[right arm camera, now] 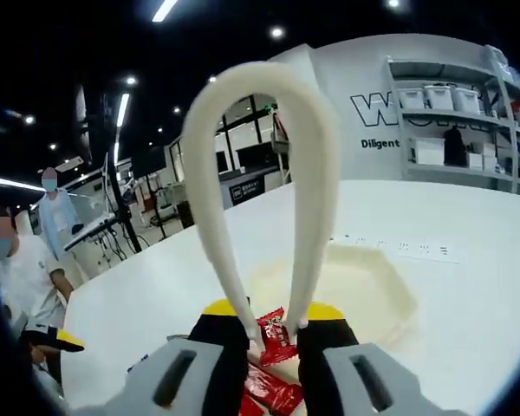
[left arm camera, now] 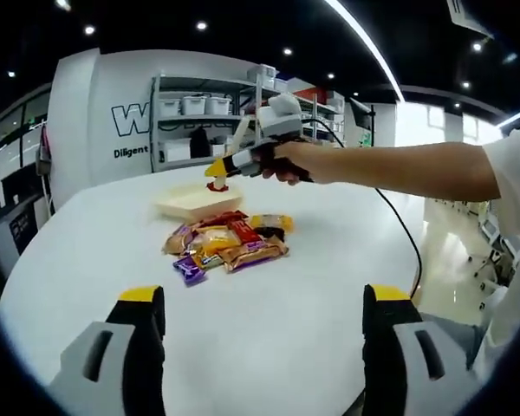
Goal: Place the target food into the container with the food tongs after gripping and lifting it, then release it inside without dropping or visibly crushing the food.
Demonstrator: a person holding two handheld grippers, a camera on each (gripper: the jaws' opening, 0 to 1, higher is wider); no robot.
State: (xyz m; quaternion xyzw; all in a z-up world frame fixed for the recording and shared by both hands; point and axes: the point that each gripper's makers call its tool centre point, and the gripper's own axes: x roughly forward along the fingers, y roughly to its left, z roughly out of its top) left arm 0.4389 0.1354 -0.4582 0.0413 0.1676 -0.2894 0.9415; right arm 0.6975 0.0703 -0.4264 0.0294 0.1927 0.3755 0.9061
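A pile of wrapped snack packets lies on the round white table. Just beyond it sits a shallow cream container, also in the right gripper view. My right gripper, held by a person's hand, hovers over the container. It is shut on cream food tongs, whose arms pinch a red packet, seen as a small red piece hanging above the container. My left gripper is open near the table's front, with nothing between its jaws.
A black cable runs from the right gripper across the table to its right edge. Metal shelves with bins stand behind the table. Two people are off the table's left side, by desks.
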